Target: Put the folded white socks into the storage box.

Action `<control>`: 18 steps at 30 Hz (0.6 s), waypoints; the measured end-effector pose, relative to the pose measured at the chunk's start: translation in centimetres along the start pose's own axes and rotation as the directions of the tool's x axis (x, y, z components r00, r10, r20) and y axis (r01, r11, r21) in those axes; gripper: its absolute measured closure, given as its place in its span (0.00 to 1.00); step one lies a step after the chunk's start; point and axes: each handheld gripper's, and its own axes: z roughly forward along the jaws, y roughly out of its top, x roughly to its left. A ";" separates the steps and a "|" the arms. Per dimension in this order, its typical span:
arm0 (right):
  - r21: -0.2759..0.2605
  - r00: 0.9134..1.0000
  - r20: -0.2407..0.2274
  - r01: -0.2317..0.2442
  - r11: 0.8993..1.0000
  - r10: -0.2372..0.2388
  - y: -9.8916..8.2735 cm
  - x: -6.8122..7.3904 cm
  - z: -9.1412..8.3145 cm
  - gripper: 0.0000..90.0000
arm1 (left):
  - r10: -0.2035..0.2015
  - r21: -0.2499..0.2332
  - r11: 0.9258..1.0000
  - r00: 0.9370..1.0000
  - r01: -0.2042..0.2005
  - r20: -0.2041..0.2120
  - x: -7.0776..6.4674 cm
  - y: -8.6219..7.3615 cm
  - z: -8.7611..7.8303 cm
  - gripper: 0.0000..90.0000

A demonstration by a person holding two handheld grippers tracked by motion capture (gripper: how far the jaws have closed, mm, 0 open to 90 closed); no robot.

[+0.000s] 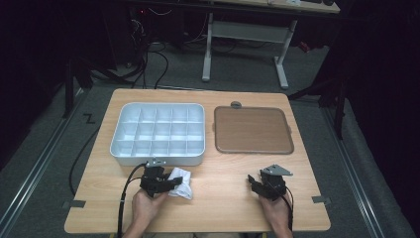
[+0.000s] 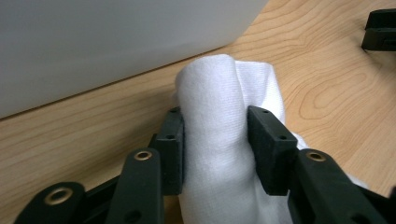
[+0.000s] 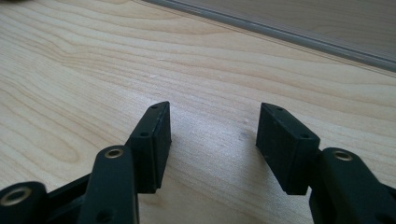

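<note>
Already the left gripper [image 2: 215,140] has its jaws clamped on the cloth [image 2: 224,116] — a white wad on the table [image 1: 223,198] just in front of the tray [image 1: 157,133]. Its long axis runs straight out between the pads. The right gripper [image 3: 212,135] — jaws apart, empty — sits well off to the right, so the left is the nearer.

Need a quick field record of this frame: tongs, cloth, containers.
left tongs: shut on white cloth, pads pressing both sides
right tongs: open, nothing between, above bare table
white cloth: bunched, on the table just in front of the white tray
white tray: compartments, all look empty
brown tray: right of white tray, nothing on it
</note>
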 end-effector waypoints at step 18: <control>0.003 1.000 -0.004 0.005 1.000 -0.005 0.1 0.0 0.1 0.47 | 0.032 0.023 0.999 0.999 -0.031 -0.016 -0.8 0.7 -0.2 0.80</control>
